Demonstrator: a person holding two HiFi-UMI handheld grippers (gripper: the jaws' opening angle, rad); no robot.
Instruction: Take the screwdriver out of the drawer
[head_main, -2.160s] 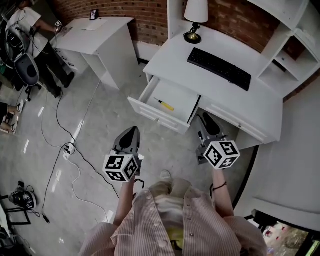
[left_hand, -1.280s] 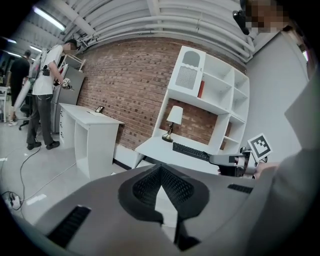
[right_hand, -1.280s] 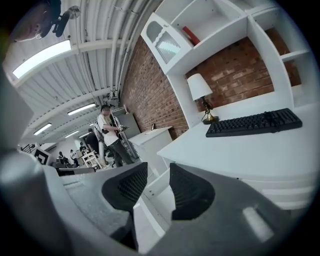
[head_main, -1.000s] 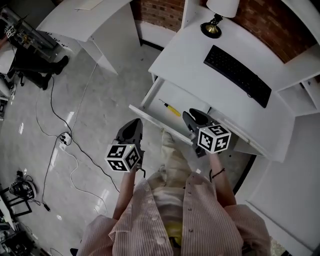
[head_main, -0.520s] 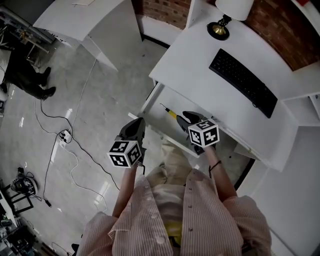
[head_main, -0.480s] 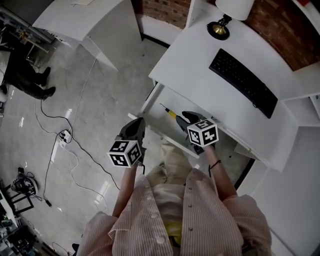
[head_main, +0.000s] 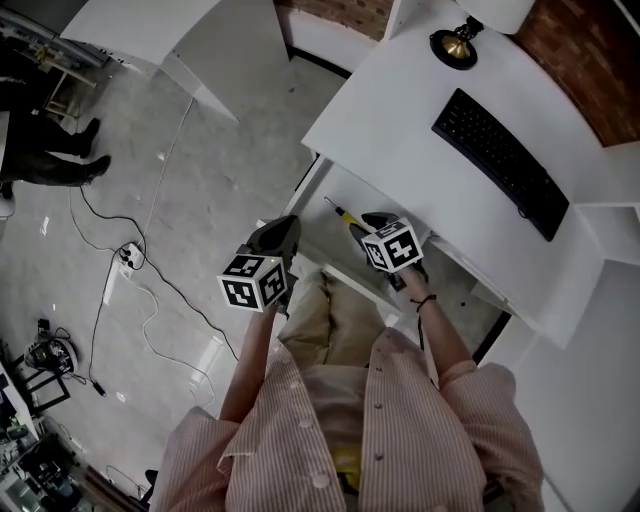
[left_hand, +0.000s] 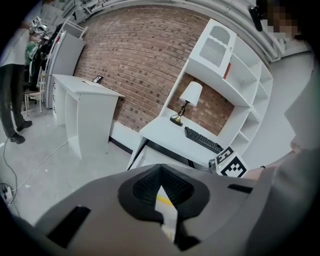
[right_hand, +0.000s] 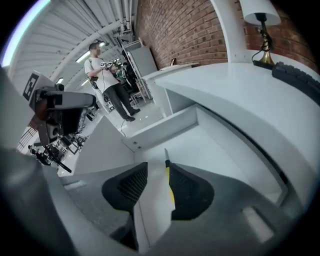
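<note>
Risk lies with my right gripper (right_hand: 157, 170): its jaws stand apart over the open drawer (right_hand: 165, 125), and the screwdriver (right_hand: 169, 181) lies on the drawer floor beside one jaw. If I close off-centre, it may roll away. My left gripper (left_hand: 160, 172), pads together, holds nothing.

The drawer (right_hand: 215, 145) is smooth, matt white board. The screwdriver (right_hand: 170, 184) has a glossy yellow plastic handle and a thin metal shaft. The floor (head_main: 190, 190) is polished and shiny, the brick wall (left_hand: 135, 65) rough.
</note>
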